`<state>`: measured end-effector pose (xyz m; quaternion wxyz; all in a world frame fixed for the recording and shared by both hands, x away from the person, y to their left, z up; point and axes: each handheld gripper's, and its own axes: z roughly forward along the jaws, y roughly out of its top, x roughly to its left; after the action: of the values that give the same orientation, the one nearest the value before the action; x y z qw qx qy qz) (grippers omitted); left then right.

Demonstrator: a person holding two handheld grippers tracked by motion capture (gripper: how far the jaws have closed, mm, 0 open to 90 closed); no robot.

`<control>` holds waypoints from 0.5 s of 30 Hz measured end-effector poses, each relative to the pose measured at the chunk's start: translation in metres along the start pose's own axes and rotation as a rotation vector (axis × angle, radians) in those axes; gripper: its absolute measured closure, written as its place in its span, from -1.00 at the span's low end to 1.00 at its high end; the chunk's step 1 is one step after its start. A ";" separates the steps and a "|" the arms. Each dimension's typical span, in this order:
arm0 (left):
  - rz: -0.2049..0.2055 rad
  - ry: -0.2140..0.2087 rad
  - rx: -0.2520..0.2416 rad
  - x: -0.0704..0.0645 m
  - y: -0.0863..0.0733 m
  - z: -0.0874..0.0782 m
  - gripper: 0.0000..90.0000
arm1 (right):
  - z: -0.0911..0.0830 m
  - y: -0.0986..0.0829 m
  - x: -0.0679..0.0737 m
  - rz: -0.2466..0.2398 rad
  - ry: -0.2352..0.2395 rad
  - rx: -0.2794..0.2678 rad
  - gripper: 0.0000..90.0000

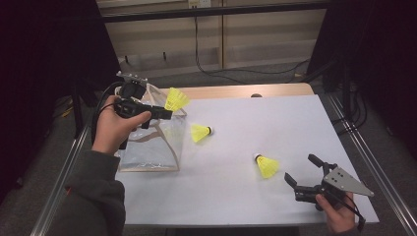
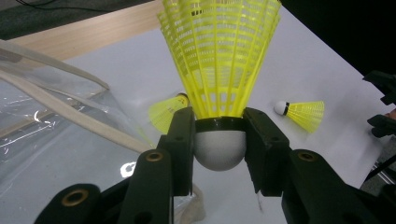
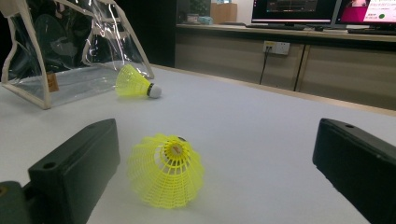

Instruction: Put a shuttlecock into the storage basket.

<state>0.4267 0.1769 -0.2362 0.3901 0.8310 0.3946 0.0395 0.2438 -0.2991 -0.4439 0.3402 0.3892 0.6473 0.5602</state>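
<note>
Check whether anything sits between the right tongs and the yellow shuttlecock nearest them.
Nothing visible does. The right tongs are open, and the yellow plastic shuttlecock lies on bare white table just ahead of their jaws. The second loose yellow shuttlecock lies farther off, near the clear plastic bag.

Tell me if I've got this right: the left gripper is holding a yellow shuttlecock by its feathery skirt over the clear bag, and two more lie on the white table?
Not quite. The left gripper clamps the held shuttlecock by its white rounded cork, not the skirt, as the left gripper view shows. The rest holds: it is above the clear bag, and two more shuttlecocks lie on the white table.
</note>
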 end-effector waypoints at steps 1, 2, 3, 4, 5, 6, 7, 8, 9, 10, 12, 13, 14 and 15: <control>-0.001 0.003 -0.002 0.000 0.000 -0.001 0.44 | 0.000 0.000 0.000 0.001 0.000 -0.001 -0.99; -0.004 0.002 -0.003 0.000 0.001 -0.001 0.44 | 0.000 0.000 0.000 0.001 0.000 -0.001 -0.99; -0.003 0.004 -0.004 0.001 0.001 -0.002 0.44 | 0.000 0.000 0.000 0.001 0.000 -0.001 -0.99; -0.006 0.006 -0.008 0.001 0.002 -0.002 0.44 | 0.000 0.000 0.000 0.002 0.001 -0.001 -0.99; -0.006 0.005 -0.004 0.001 0.002 -0.003 0.44 | 0.000 0.000 0.000 0.001 0.000 0.000 -0.99; -0.009 0.007 -0.007 0.001 0.002 -0.003 0.44 | 0.000 0.000 0.000 0.001 0.000 -0.001 -0.99; -0.008 0.007 -0.007 0.002 0.003 -0.003 0.44 | 0.000 0.000 0.000 0.002 0.000 -0.001 -0.99; -0.007 0.009 -0.007 0.002 0.003 -0.004 0.44 | 0.000 0.000 0.000 0.002 0.000 -0.001 -0.99; -0.010 0.010 -0.010 0.003 0.003 -0.004 0.44 | 0.000 0.000 0.000 0.002 0.000 0.000 -0.99; -0.010 0.009 -0.009 0.003 0.003 -0.005 0.44 | 0.000 0.000 0.000 0.002 0.000 -0.001 -0.99; -0.009 0.014 -0.011 0.004 0.003 -0.005 0.44 | 0.000 0.000 0.000 0.002 0.000 -0.001 -0.99; -0.012 0.014 -0.013 0.004 0.003 -0.006 0.44 | 0.000 0.000 0.000 0.001 0.000 -0.001 -0.99; -0.012 0.015 -0.014 0.005 0.003 -0.006 0.44 | 0.000 0.000 0.000 0.001 0.000 0.000 -0.99; -0.013 0.015 -0.015 0.005 0.004 -0.007 0.44 | 0.000 0.000 0.000 0.002 0.000 0.000 -0.99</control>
<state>0.4298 0.1831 -0.2303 0.3935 0.8251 0.4028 0.0461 0.2438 -0.2992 -0.4438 0.3401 0.3898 0.6468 0.5605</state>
